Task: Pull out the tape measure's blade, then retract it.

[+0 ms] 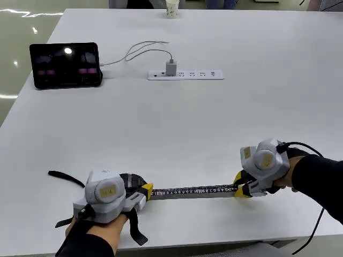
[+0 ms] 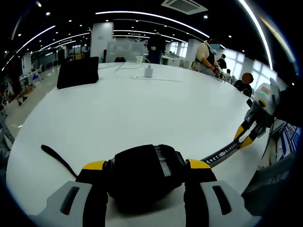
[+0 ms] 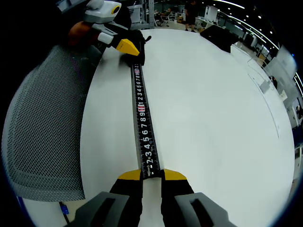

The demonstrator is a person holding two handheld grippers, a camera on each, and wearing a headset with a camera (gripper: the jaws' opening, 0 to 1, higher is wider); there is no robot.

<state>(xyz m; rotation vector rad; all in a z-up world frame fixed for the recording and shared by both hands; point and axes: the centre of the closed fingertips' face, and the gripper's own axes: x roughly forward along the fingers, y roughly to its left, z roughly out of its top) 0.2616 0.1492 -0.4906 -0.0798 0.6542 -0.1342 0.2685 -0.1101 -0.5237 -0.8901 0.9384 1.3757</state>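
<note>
The black tape measure case [image 2: 144, 172] sits on the white table near its front edge, with my left gripper [image 2: 147, 165] shut on it; the case [image 1: 133, 182] lies at the lower left of the head view under that gripper [image 1: 143, 191]. Its numbered blade [image 3: 143, 123] is pulled out flat along the table toward the right. My right gripper [image 3: 151, 175] is shut on the blade's end, at the lower right in the head view [image 1: 239, 188]. The blade [image 1: 193, 190] spans the gap between both grippers. A black wrist strap [image 1: 65, 178] trails left of the case.
A dark tablet [image 1: 66, 65] stands at the back left. A white power strip [image 1: 185, 74] with a charger and cable lies at the back middle, a paper cup [image 1: 172, 8] beyond it. A grey mesh chair back [image 3: 45, 123] is beside the table's front edge.
</note>
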